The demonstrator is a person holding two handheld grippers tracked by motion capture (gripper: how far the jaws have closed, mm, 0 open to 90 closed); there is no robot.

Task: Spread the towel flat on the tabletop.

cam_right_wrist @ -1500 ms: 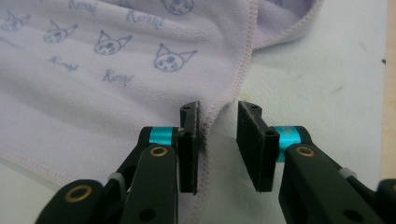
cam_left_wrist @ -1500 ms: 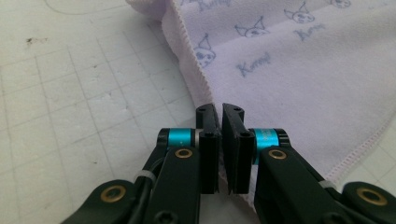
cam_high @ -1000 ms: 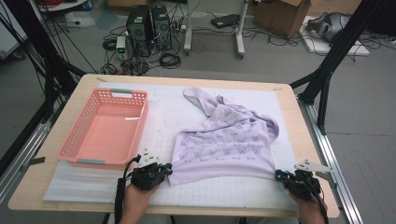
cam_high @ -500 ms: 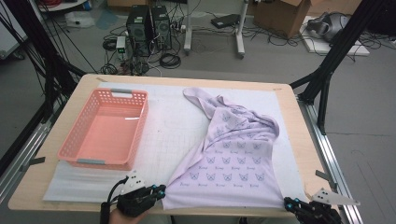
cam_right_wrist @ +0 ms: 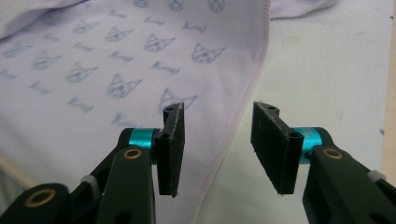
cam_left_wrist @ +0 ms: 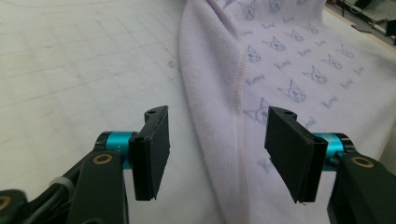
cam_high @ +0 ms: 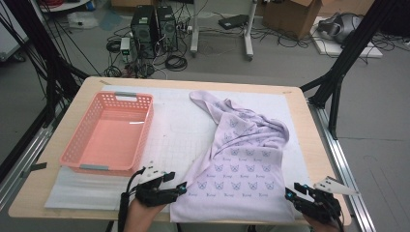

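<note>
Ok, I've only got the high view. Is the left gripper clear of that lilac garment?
Observer: Yes. The left gripper has just been opening its jaws; the stitched edge of the lilac cat-print garment lies between them, untouched.
Operator: And the right one?
Observer: The right gripper has just been opening too; the side hem runs between its jaws, pads clear.
Operator: What's beyond that hem?
Observer: Bare white mat.

Lab: computer towers (cam_high: 155, 26), floor cables (cam_high: 212, 46)
</note>
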